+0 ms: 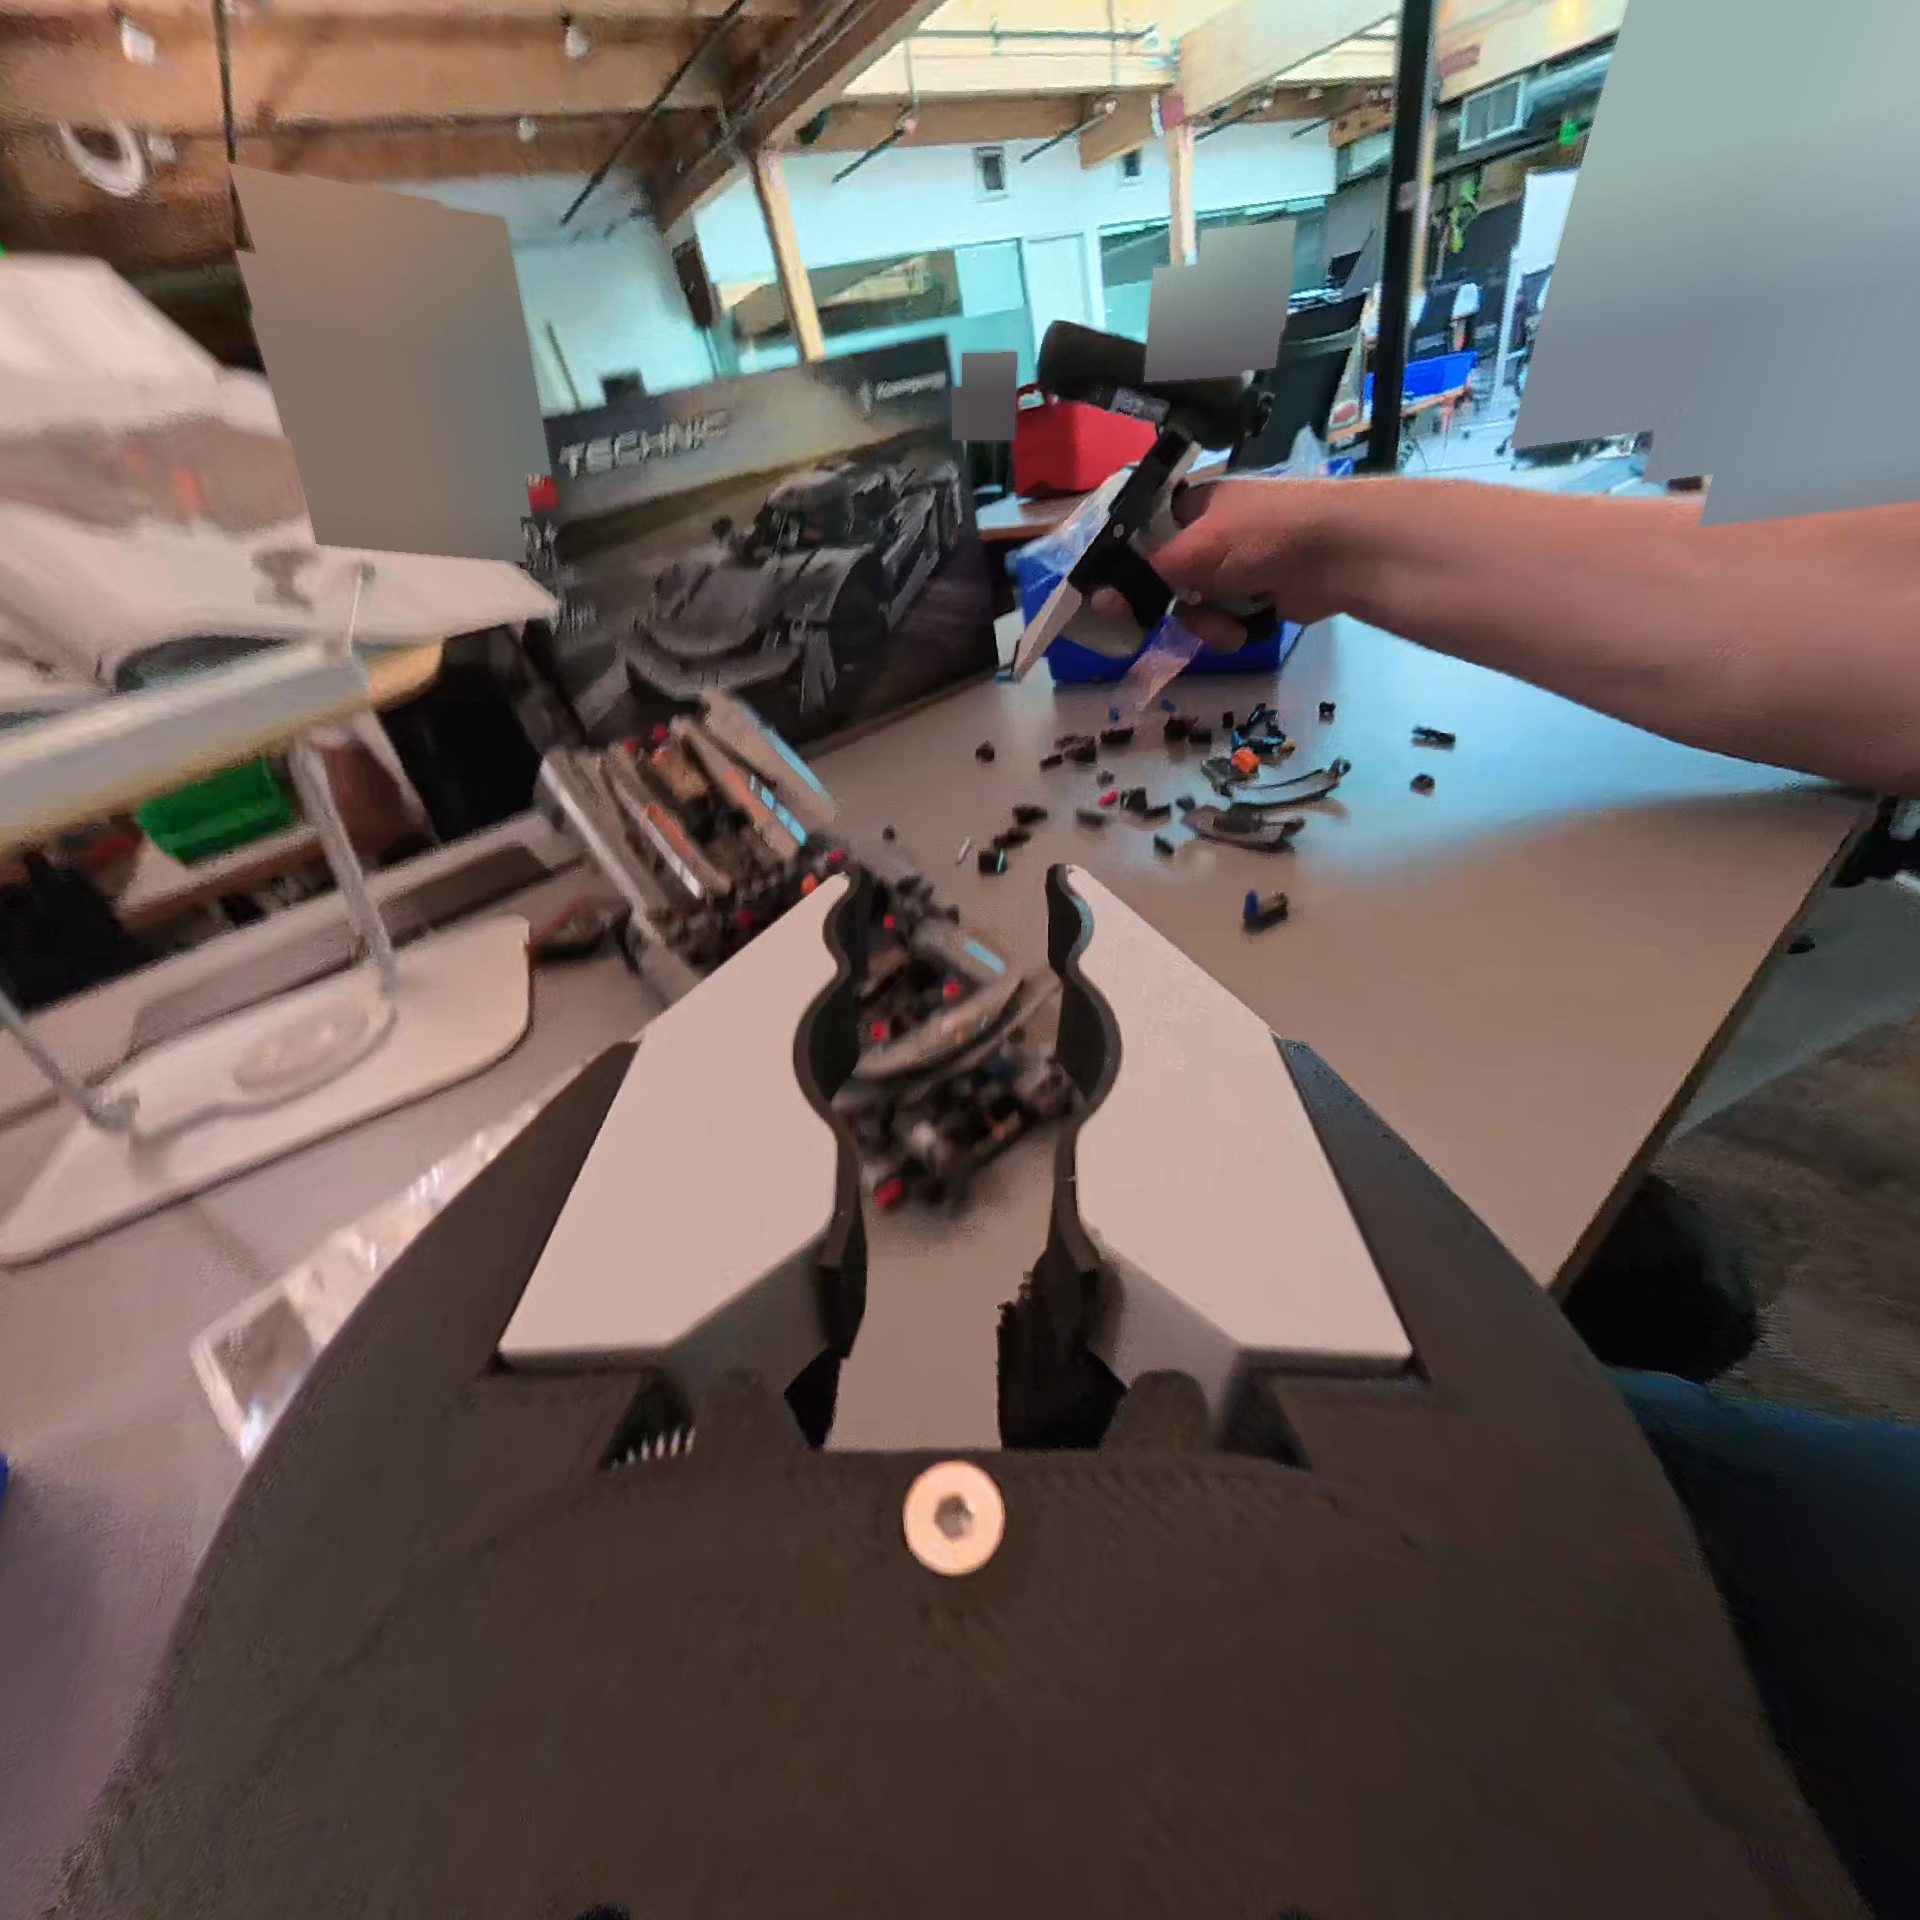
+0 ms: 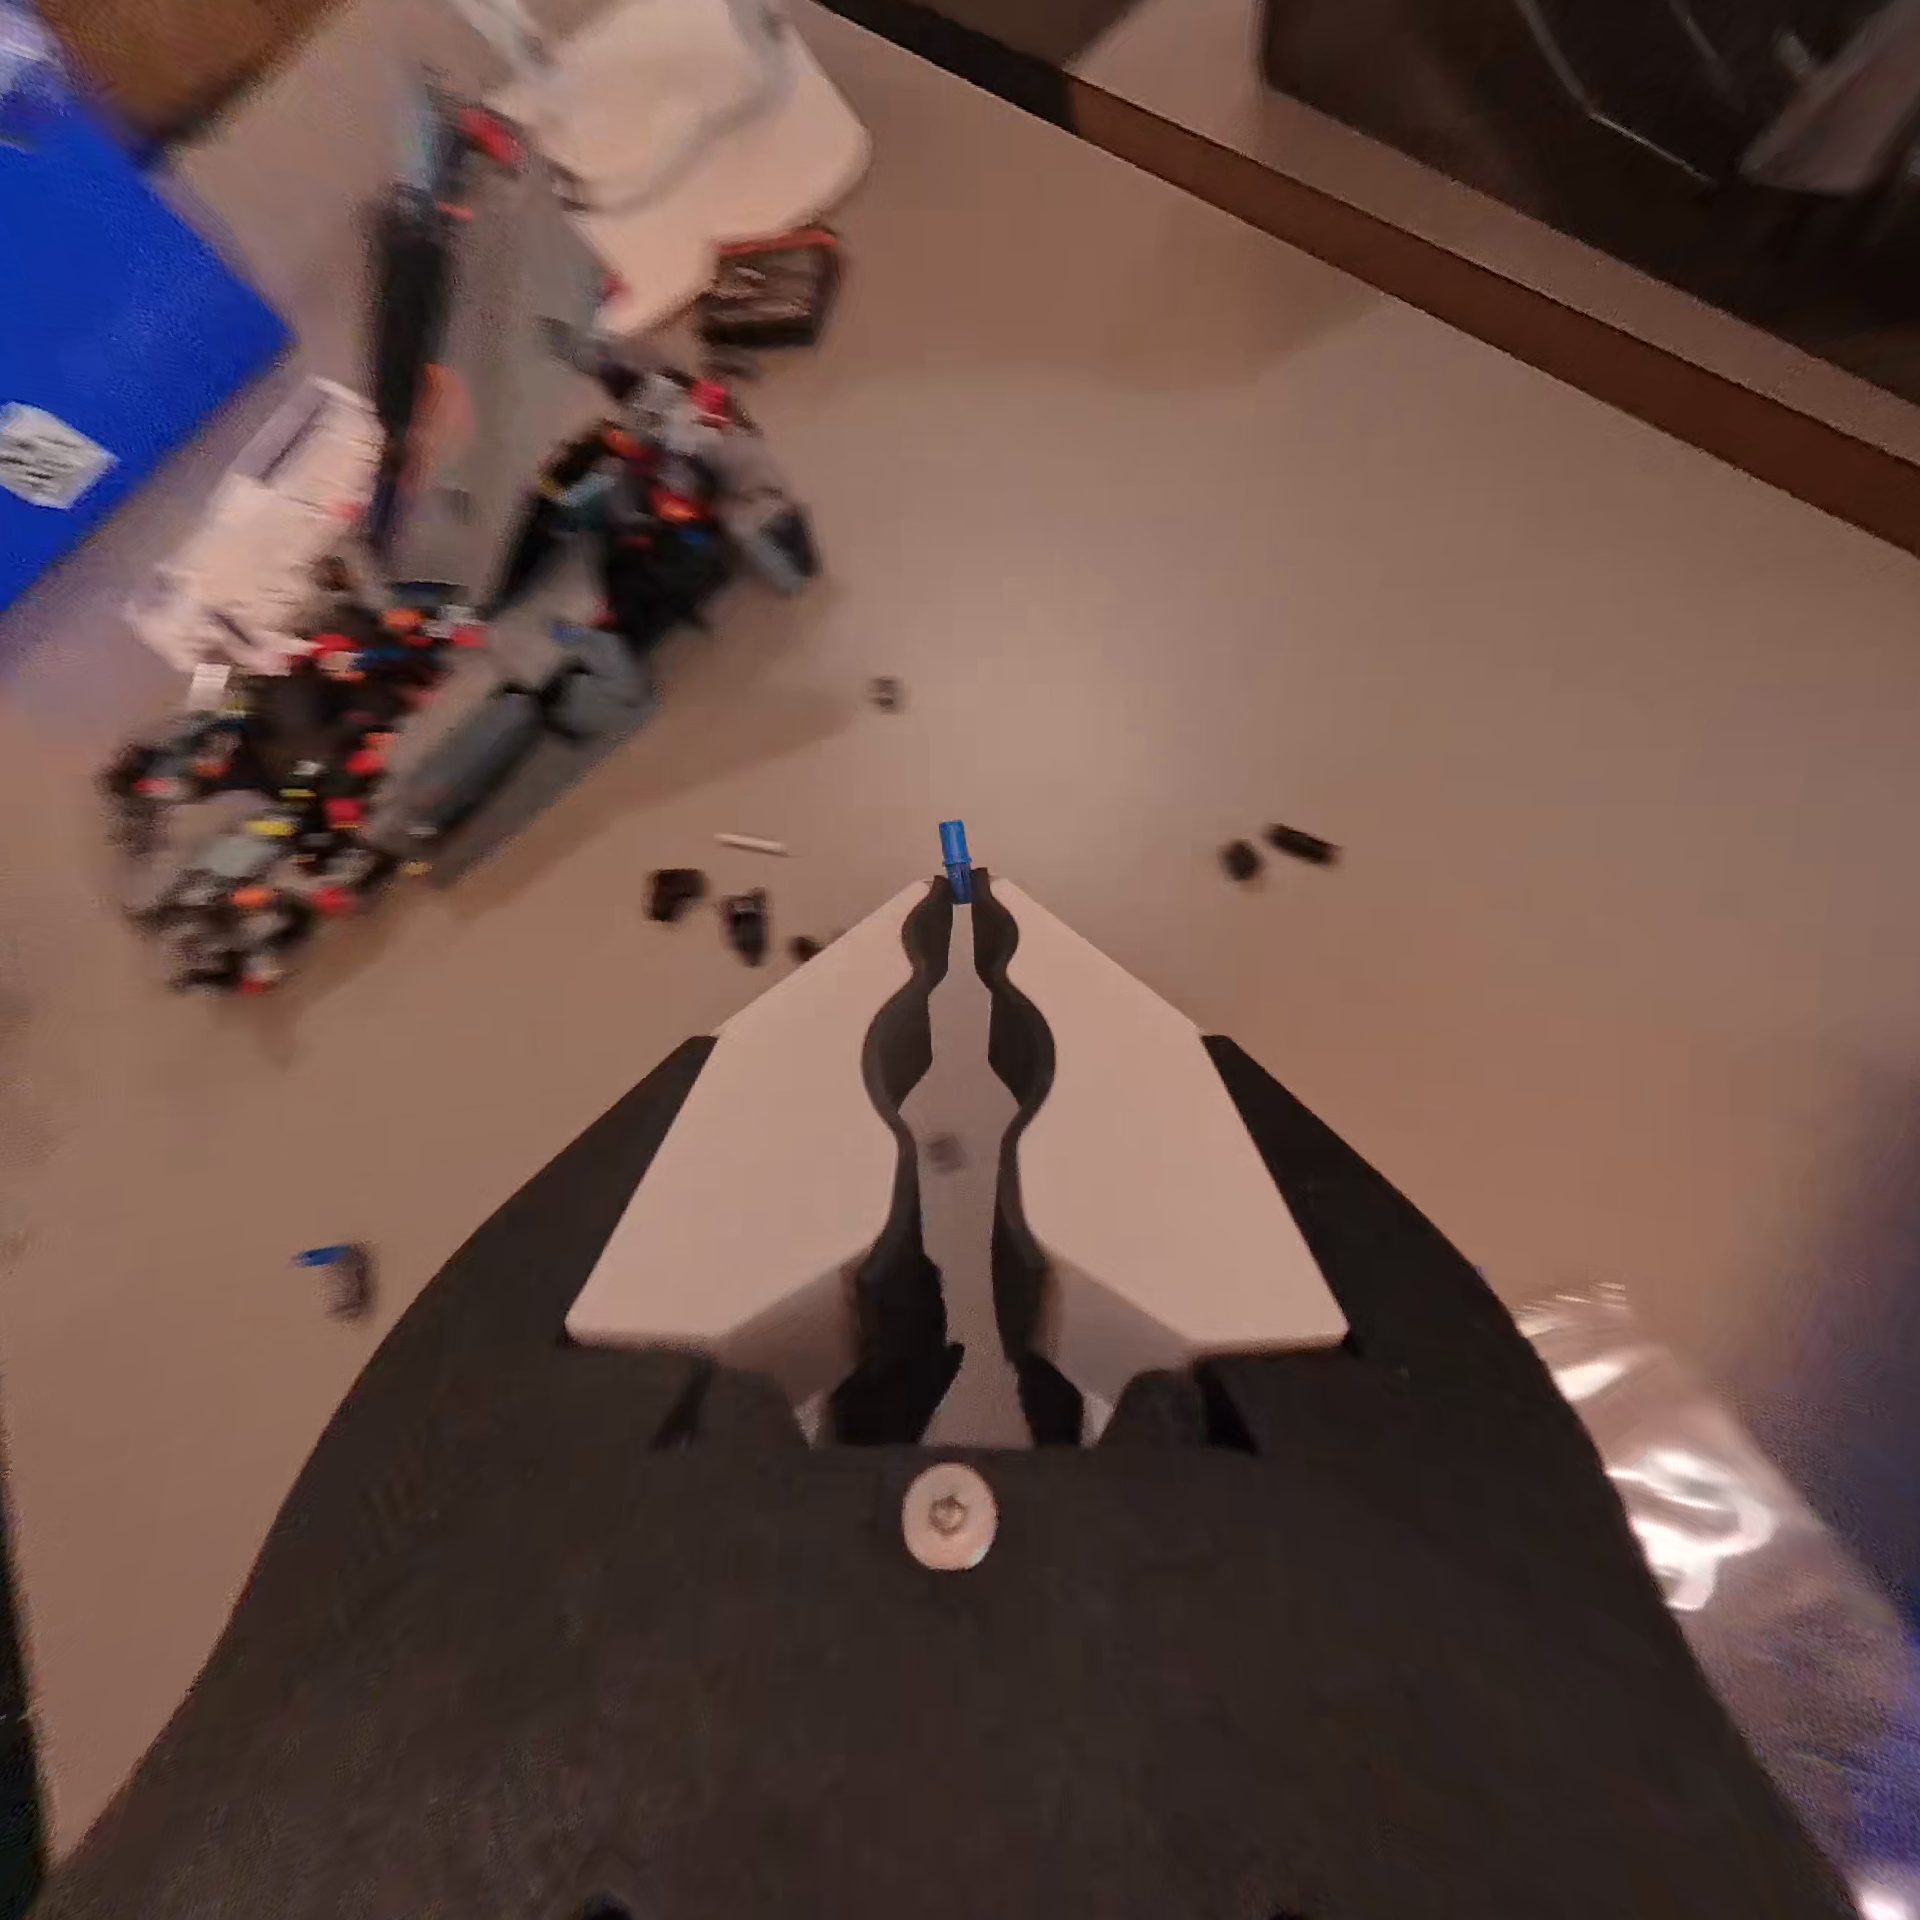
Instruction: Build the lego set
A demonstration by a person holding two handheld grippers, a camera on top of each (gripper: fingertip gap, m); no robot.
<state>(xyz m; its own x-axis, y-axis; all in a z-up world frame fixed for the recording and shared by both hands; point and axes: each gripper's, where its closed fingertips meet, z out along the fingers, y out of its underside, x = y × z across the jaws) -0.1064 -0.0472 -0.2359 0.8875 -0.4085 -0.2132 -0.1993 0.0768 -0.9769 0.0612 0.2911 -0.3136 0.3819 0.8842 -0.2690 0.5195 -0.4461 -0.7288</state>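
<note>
The table [image 2: 1195, 540] is offering a broad bare stretch to the right of the model, running out to a brown edge [image 2: 1507, 312] that is cutting diagonally across the upper right of the right wrist view. In the left wrist view the same tabletop is ending at a slanted edge on the right, with floor beyond it. The left side is crowded: a white stand [image 1: 270, 1060] is sitting beside the model, and the set's box [image 1: 769, 540] is standing upright behind it.

The model [image 1: 727, 831] is lying on the table, a long grey and black car body with red and orange bits showing, blurred in both views. Its long axis is running diagonally, from far left toward the near centre in the left wrist view. Loose pieces [image 1: 1174, 779] are lying scattered to its right.

The left gripper [image 1: 951, 883] is hanging over the model's near end with its jaws spread and nothing between them. The right gripper [image 2: 961, 883] is pinching a small blue pin [image 2: 954, 847] at its tips, above bare table; the pin is pointing straight forward along the fingers.
</note>
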